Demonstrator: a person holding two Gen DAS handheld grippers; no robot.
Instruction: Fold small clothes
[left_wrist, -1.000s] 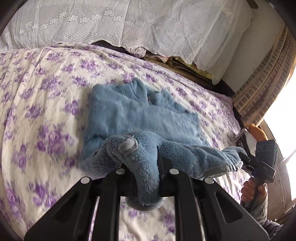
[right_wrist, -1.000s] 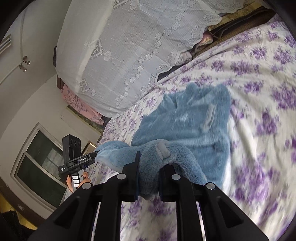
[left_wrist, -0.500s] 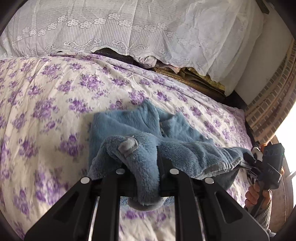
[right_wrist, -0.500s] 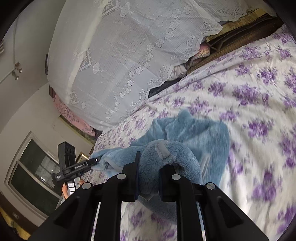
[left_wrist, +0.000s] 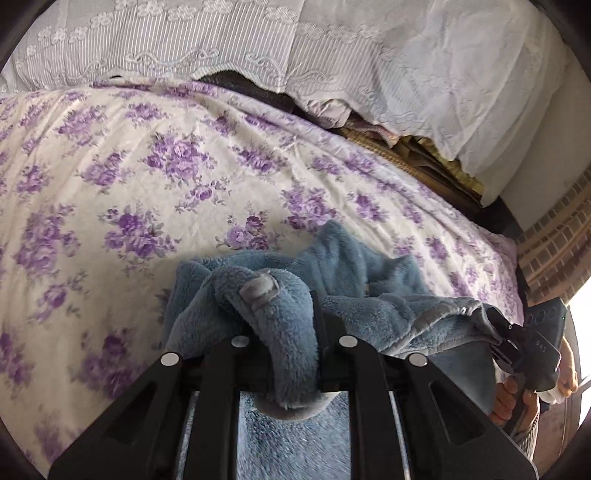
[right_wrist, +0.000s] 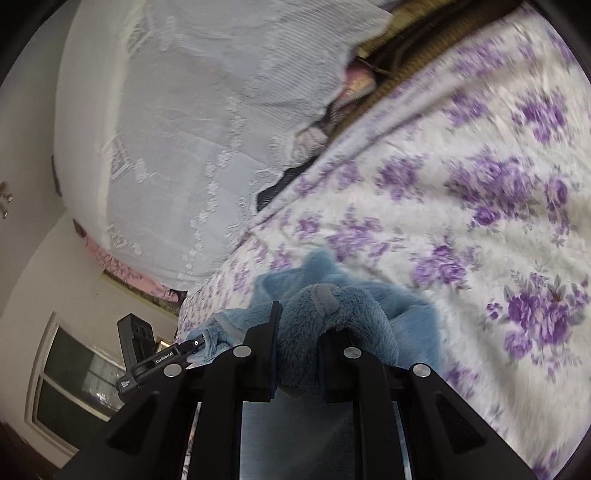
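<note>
Left wrist view: left gripper clamped tight on a thick roll of the fluffy blue fleece garment, bunched over the purple-flowered bedspread, with the right gripper pinching a grey-trimmed corner at far right. Right wrist view: right gripper closed on a plush hump of the garment, left gripper nipping the far edge, white lace cover behind.

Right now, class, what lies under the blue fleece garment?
Under the blue fleece garment lies the purple-flowered bedspread, showing all around it. The left gripper and right gripper each pinch a bunched end. The bedspread directly beneath is covered, so anything there cannot be seen.
</note>
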